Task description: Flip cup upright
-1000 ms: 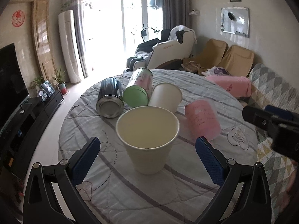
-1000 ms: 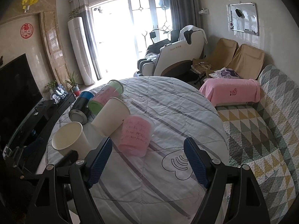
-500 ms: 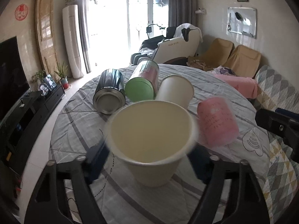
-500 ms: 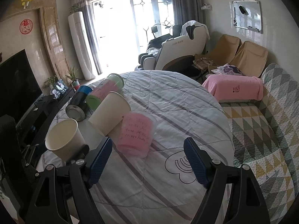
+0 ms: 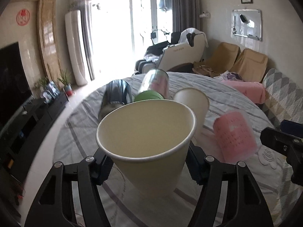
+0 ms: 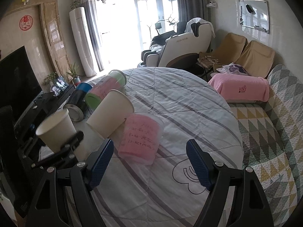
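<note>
Paper cup [image 5: 149, 147] fills the middle of our left wrist view, mouth up and tilted slightly, clamped at its lower wall between the pads of our left tongs [image 5: 148, 163]; the pads themselves are mostly hidden behind the cup. Its base is blurred, so we cannot tell whether it touches the striped worktop [image 6: 170, 98]. From the right wrist view we see the same cup [image 6: 55, 130] at far left, with the left tongs partly cut off by the frame edge. Our right tongs [image 6: 149, 162] gape wide and hold nothing, hovering near the pink cup [image 6: 140, 138] lying on its side. Behind it lie a second paper cup [image 6: 110, 113], a green-capped tumbler [image 6: 104, 92] and a dark tin [image 6: 78, 102], each partly hidden by its neighbour.
</note>
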A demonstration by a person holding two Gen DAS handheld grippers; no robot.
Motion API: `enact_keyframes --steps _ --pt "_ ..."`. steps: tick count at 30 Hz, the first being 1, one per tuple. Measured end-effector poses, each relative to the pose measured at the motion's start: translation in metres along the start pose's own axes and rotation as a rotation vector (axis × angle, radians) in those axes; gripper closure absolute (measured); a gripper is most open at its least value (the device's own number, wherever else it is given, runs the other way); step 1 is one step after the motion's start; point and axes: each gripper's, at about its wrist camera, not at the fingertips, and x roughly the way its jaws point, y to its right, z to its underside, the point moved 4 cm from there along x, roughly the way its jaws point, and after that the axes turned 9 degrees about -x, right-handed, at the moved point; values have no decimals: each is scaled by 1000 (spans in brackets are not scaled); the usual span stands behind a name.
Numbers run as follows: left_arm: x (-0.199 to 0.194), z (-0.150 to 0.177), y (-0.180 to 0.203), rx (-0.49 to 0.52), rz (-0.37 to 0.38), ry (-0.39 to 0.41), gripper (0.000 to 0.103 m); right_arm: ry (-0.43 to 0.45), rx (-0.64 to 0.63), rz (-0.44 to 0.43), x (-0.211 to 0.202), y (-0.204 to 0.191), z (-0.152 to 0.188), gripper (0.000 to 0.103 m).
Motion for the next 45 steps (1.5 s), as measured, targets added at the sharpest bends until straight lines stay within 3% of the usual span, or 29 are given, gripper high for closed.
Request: enact_keyframes --steps 12,14,16,19,26,34,45 --pt "4 14 6 -3 42 -53 35 -5 1 1 2 0 -1 23" --pt "3 17 5 -19 59 -68 30 -3 1 -2 1 0 -1 23" --pt "0 19 4 -34 63 -76 18 0 0 -6 -1 -2 0 23" --pt "-4 19 2 -55 73 -75 12 5 -7 -5 -4 -4 1 23" --pt "-25 22 -6 -76 95 -100 9 22 -11 -6 -12 -8 2 23" --pt "-75 3 -24 -113 44 -12 0 71 -34 -8 -37 -20 -4 23" --pt "-121 -14 -23 -72 -19 62 0 133 -75 60 -75 -31 -13 23"
